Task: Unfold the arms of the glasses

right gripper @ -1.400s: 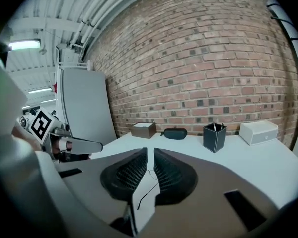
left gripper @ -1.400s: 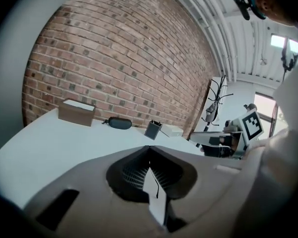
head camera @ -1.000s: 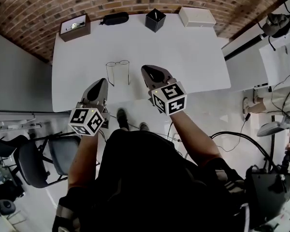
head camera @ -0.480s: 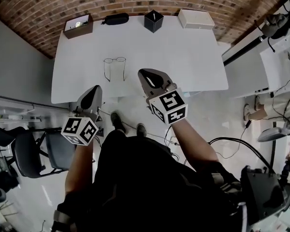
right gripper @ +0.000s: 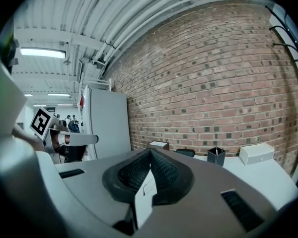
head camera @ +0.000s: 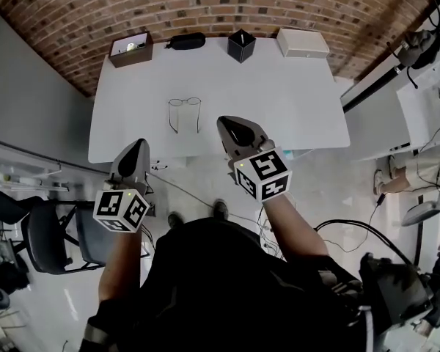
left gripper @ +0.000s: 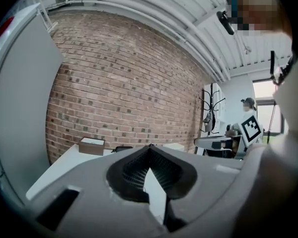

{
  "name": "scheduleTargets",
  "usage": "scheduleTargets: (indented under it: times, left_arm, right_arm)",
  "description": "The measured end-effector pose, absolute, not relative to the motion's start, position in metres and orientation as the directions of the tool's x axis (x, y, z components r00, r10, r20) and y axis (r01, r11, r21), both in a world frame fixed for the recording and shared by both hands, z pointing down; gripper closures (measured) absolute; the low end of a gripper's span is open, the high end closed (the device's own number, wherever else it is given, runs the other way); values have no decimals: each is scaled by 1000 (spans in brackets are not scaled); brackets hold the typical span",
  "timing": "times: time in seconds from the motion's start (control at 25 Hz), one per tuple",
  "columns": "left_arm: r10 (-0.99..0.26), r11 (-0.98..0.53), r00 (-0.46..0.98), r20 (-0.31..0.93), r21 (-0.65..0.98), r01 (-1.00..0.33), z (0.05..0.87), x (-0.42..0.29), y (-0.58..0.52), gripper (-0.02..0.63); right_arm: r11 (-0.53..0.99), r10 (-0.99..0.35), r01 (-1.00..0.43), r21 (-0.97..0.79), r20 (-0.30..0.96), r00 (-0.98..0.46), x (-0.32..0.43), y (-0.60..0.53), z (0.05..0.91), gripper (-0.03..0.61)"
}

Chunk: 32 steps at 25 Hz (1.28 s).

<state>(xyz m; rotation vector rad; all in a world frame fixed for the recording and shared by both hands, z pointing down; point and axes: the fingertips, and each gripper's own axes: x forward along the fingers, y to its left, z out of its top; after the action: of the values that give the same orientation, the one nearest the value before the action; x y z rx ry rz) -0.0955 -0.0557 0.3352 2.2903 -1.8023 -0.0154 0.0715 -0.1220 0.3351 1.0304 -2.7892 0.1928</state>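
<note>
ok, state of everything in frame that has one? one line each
glasses: arms unfolded, resting on the table, nothing holding them
left gripper: shut, empty, apart from the glasses
right gripper: shut, empty, apart from the glasses
brown box: top open
black case: looks closed
white box: closed

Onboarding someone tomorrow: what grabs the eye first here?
The glasses, arms unfolded, lie on the white table. The left gripper and right gripper hover shut and empty over its near edge. A brown box, black case, black holder and white box line the far edge.
</note>
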Motion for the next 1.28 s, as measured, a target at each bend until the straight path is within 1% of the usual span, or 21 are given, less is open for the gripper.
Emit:
scheduleTargets:
  times: [0.16,0.28,0.36,0.48,0.68,1.28]
  left_arm:
    - [-973,-157,189,130,224,-962,328,-124,-49,604]
    - [-971,-184,208,118,191,-964,321,-137,-42,604]
    - [-968,-199,225,113,203,-959,321,-145,-37,604]
    - [-971,-196,222,87,238,-951,314,-161,-31,604]
    - [-971,-209,228,75,210,-955,308,-182,-24,604]
    - [-967,-217,241,85,226,-949,314,-203,-21,604]
  right_arm:
    - [758,-632,-651,-46,192,-751,55,-106,317,569]
    - [745,-650,-666,-44,176,-739,43,-98,308,569]
    - [729,-666,-682,-63,165,-728,37,-95,305,569]
    - [714,-685,-699,-47,161,-710,26,-91,300,569]
    - [697,-705,-716,-29,151,-693,7,-87,294,569]
    - [667,-735,-745,-24,142,-663,-8,-84,294,571]
